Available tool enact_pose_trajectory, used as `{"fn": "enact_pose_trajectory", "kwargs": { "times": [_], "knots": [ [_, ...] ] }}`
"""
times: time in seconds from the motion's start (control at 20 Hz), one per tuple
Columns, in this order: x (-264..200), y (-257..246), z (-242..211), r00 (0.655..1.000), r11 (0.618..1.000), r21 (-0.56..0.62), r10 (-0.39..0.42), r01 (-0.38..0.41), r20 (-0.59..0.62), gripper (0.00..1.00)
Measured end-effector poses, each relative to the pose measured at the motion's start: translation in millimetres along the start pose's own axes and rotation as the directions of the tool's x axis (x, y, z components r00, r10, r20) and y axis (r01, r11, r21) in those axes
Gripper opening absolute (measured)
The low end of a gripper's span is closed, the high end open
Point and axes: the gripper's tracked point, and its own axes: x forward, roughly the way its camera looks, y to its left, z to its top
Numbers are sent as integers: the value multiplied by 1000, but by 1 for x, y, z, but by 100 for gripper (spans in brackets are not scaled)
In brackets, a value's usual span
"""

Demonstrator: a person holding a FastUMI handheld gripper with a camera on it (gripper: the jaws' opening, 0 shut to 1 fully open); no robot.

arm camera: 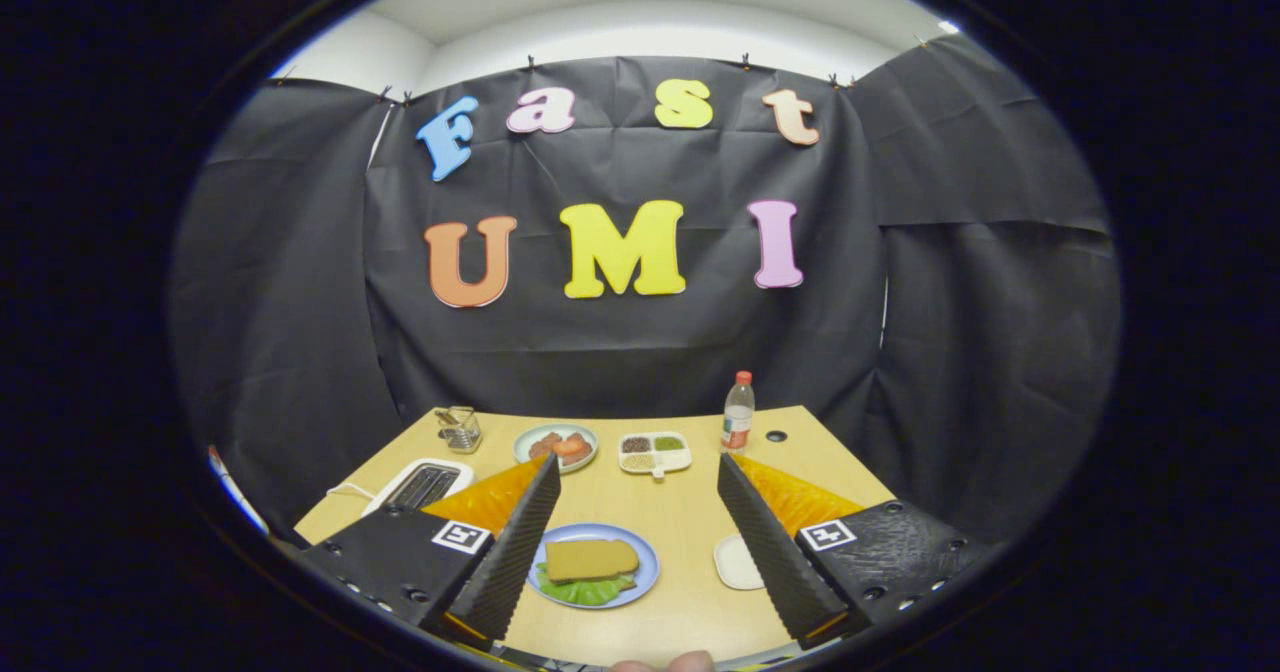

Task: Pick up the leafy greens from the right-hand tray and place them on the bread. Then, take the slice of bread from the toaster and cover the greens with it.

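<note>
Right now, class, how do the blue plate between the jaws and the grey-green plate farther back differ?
The blue plate is round, lies between the open jaws and holds bread on leafy greens. The grey-green plate sits beyond the fingertips, looks smaller from here and carries reddish food. Both rest on the wooden table.

No words or numbers can be read on the things on the table. The gripper (638,462), its fingers held wide apart, carries a black-and-white square marker (461,536) on its left finger and a second marker (826,534) on its right one; these are coded patterns, not letters. The bottle (738,414) has a label that is too small to read.
</note>
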Motion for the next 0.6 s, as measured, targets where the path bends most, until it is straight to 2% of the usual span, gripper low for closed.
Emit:
{"fn": "enact_pose_trajectory", "kwargs": {
  "times": [0.6],
  "knots": [
    [-4,-1,8,1000,1000,-17,6,-6,10,96]
  ]
}}
